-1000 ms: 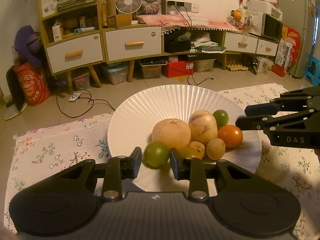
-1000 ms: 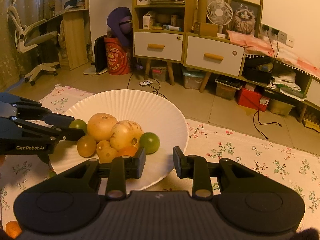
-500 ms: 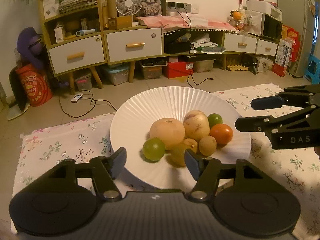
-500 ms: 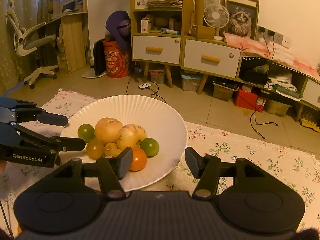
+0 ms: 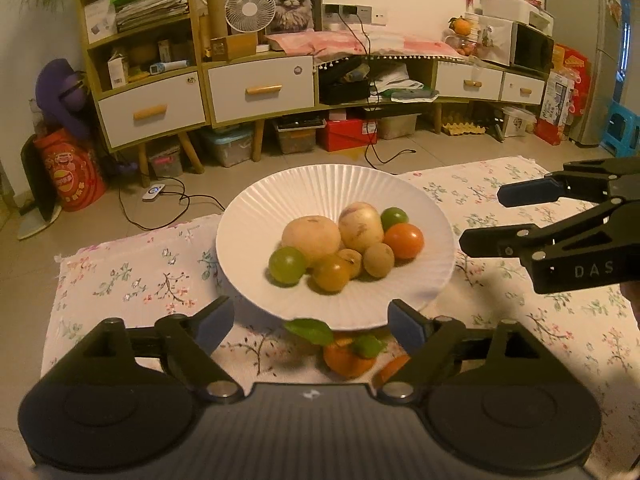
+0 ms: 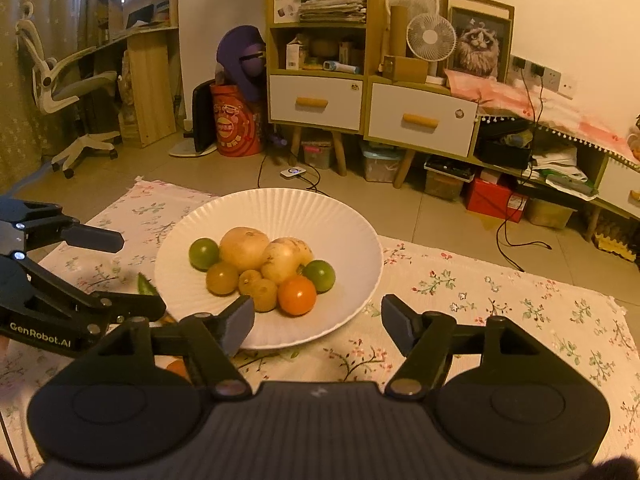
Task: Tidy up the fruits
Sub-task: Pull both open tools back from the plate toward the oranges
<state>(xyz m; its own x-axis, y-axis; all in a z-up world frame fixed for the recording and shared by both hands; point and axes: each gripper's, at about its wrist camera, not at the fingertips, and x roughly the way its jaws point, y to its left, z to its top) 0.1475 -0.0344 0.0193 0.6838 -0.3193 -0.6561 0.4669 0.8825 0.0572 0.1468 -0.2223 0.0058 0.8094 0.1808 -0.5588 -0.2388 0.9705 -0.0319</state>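
Left gripper (image 5: 310, 320) opening, empty, its jaws astride the orange (image 5: 347, 360) lying loose on the cloth (image 5: 120, 280) just short of the plate (image 5: 320, 184) of fruit; right gripper (image 6: 318, 320) also opening, empty, sits farther off beside the plate.

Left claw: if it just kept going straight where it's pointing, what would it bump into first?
Probably the near rim of the white plate, between the left claw's opening, empty jaws. Depth is unclear; it might dip onto the leafy orange fruit on the cloth first.
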